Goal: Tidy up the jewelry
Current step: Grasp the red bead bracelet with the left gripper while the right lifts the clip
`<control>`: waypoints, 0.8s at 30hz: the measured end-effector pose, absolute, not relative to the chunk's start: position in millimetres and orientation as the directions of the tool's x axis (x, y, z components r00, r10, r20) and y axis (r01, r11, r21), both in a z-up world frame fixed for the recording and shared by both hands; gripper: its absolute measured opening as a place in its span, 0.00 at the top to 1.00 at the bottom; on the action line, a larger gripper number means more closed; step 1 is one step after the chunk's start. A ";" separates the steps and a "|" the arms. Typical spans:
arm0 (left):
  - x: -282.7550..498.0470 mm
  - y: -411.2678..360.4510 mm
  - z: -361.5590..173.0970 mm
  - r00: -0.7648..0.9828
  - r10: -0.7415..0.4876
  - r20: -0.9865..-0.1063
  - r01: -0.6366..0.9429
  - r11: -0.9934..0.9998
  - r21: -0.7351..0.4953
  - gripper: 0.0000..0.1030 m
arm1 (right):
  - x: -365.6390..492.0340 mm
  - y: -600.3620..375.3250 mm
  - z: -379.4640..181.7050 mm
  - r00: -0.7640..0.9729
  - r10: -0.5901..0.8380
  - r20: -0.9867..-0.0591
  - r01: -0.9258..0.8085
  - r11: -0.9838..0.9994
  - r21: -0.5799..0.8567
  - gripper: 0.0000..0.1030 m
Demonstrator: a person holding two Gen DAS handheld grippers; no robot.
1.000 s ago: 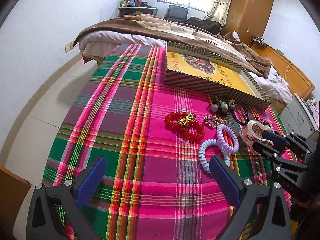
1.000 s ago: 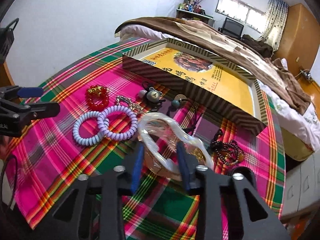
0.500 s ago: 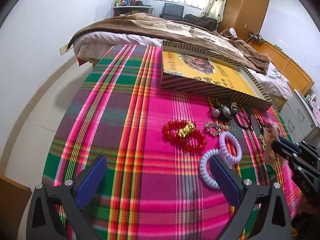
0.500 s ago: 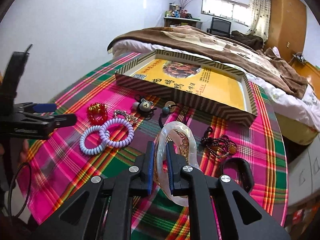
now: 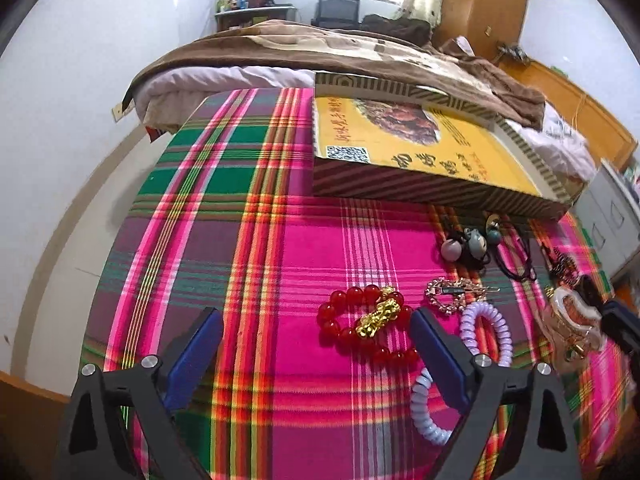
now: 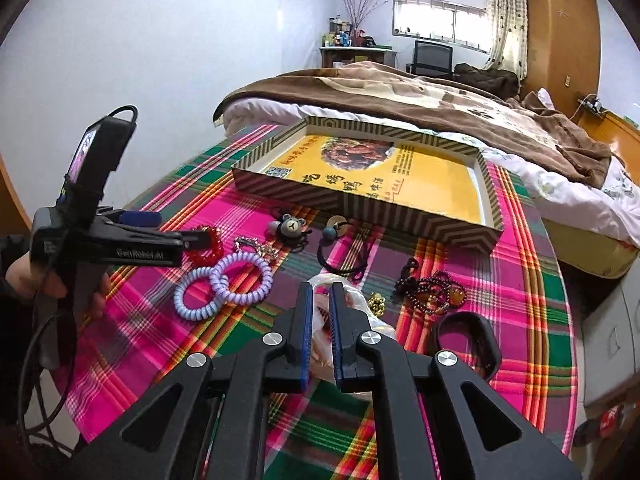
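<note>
My right gripper [image 6: 320, 292] is shut on a pale translucent bangle [image 6: 352, 300], held above the plaid cloth; the bangle also shows in the left wrist view [image 5: 572, 320]. My left gripper [image 5: 316, 320] is open and empty, low over the cloth beside a red bead bracelet with a gold charm [image 5: 368, 324]. Two lilac spiral hair ties [image 6: 224, 280] lie left of the right gripper. A shallow striped box with a yellow bottom [image 6: 384, 172] stands open at the far side of the table.
A rhinestone clip [image 5: 452, 294], bear hair ties [image 6: 290, 226], a black elastic [image 6: 344, 260], dark beads [image 6: 432, 290] and a black band [image 6: 468, 340] lie on the cloth. A bed [image 6: 440, 96] lies behind the table.
My right gripper closed on the bangle and lifted it. My left gripper moved forward toward the red bracelet.
</note>
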State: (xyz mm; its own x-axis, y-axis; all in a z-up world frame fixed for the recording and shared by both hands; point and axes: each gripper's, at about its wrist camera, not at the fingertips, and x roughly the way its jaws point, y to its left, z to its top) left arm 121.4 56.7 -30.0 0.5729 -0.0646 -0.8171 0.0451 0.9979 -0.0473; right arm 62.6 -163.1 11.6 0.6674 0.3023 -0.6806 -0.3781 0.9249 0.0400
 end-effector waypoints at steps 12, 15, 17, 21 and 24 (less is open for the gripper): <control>128.5 49.6 -36.7 0.563 -0.042 -0.825 0.054 0.998 -0.014 0.19 | 68.7 -161.2 0.5 0.579 0.359 -0.732 -0.463 0.884 0.067 0.76; 128.6 47.8 -36.8 0.570 -0.035 -0.821 0.056 0.998 -0.003 0.25 | 72.8 -152.3 -12.4 0.544 0.328 -0.773 -0.483 0.875 0.031 0.72; 128.8 46.5 -35.6 0.572 -0.040 -0.819 0.065 0.998 -0.003 0.31 | 73.3 -149.5 -17.7 0.543 0.301 -0.784 -0.481 0.876 0.003 0.71; 129.5 44.7 -33.4 0.574 -0.045 -0.817 0.072 0.997 -0.004 0.47 | 76.0 -149.9 -27.0 0.533 0.260 -0.805 -0.464 0.886 -0.021 0.71; 128.8 42.3 -31.6 0.580 -0.045 -0.813 0.077 0.997 0.000 0.62 | 74.5 -151.1 -28.9 0.532 0.267 -0.804 -0.466 0.885 -0.015 0.79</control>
